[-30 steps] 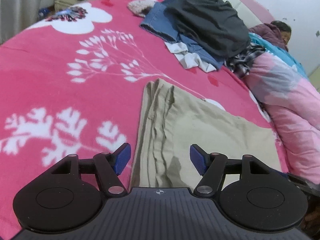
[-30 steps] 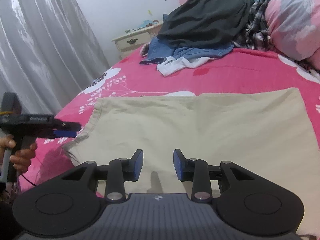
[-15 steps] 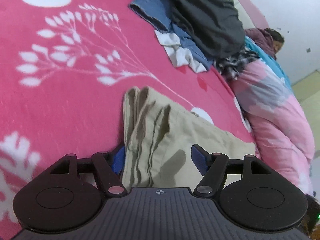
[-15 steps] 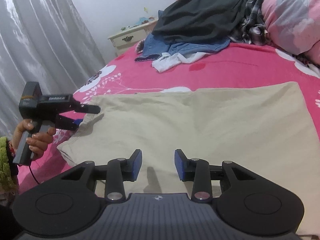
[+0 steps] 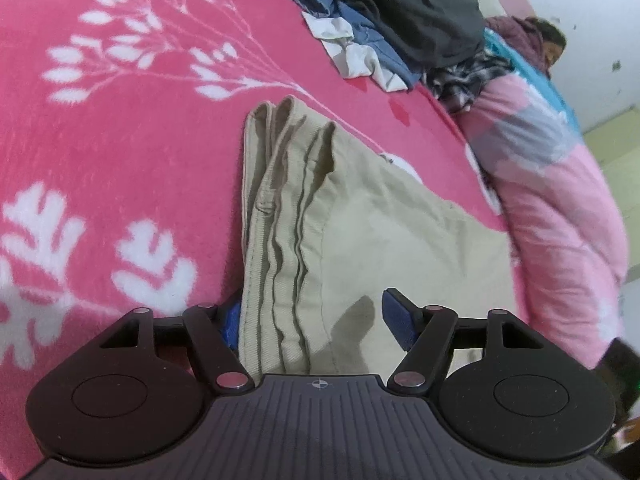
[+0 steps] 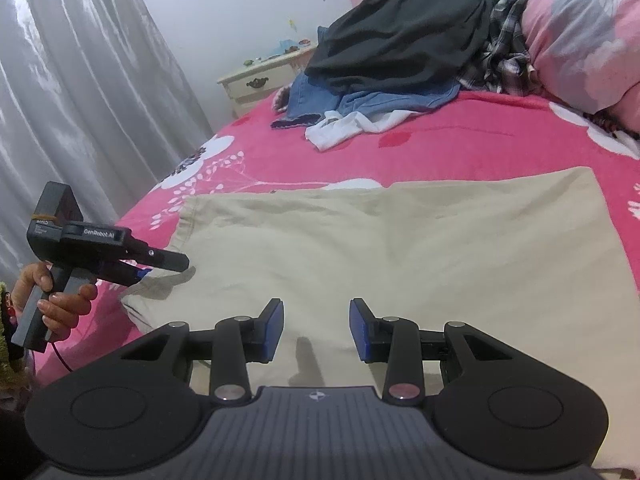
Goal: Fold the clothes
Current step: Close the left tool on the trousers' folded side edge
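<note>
- At the far left of the right wrist view, grey curtains (image 6: 80,92) are hung, and a cream nightstand (image 6: 260,80) is set against the wall beyond the bed.
- A person's hand (image 6: 56,300) is wrapped round the handle of the left gripper (image 6: 160,266), which is pointed at the left edge of the beige trousers (image 6: 400,256).
- In the left wrist view the left gripper (image 5: 312,320) is seen with the layered, folded edge of the beige trousers (image 5: 360,240) between its jaws. The jaws have just been closing and are held at a middling width; one blue pad is tucked under the fabric edge and the other stands over the cloth. Whether the pads press on the cloth cannot be told.
- The trousers are spread flat on the pink floral bed cover (image 6: 460,152) — the near half of the bed is taken up by them.
- The right gripper (image 6: 316,330) is held low over the near edge of the trousers, its jaws narrowly parted with nothing between them.
- Farther back a pile of clothes (image 6: 400,48) is heaped: a dark garment on top, blue denim and a white piece below, a plaid one beside it.
- At the far right a pink patterned quilt (image 6: 580,32) is bunched up at the head of the bed.
</note>
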Available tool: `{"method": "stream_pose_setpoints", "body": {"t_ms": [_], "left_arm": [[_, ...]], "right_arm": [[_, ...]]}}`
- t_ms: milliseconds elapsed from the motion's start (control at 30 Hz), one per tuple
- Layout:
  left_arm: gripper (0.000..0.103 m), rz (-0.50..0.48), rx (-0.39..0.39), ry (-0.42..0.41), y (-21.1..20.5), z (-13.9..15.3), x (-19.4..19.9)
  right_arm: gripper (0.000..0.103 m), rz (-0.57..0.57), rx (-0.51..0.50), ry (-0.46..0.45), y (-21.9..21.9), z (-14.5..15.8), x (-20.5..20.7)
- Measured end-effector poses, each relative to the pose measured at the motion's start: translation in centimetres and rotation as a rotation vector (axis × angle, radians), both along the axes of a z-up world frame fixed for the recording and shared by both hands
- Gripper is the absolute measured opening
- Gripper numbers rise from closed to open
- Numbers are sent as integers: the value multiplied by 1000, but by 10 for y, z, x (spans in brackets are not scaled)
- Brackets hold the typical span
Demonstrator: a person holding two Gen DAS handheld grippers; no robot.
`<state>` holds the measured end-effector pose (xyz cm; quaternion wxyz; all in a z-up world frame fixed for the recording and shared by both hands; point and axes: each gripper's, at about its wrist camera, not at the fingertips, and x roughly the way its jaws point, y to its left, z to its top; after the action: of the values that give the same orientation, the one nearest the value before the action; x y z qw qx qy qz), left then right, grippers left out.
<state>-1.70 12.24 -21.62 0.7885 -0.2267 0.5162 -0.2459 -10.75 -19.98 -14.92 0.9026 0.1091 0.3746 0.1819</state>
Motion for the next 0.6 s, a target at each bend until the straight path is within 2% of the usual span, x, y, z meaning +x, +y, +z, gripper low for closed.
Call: {"method": "stream_pose_setpoints", "body": {"t_ms": [67, 200, 300, 467, 600], "left_arm": [[44, 23, 28, 1, 3, 1, -1], [26, 77, 3, 15, 11, 6, -3], [19, 102, -1, 2, 12, 15, -7], [15, 130, -33, -36, 6, 37, -14], [14, 112, -63, -81, -4, 62, -20]], "right_arm": [[38, -7, 0, -2, -1, 0, 1], [38, -21, -1, -6, -4, -2, 4], [38, -32, -26, -25, -6, -1, 5], [38, -56, -128, -93, -13, 3, 10], [34, 17, -187, -114, -8, -5, 22]]}}
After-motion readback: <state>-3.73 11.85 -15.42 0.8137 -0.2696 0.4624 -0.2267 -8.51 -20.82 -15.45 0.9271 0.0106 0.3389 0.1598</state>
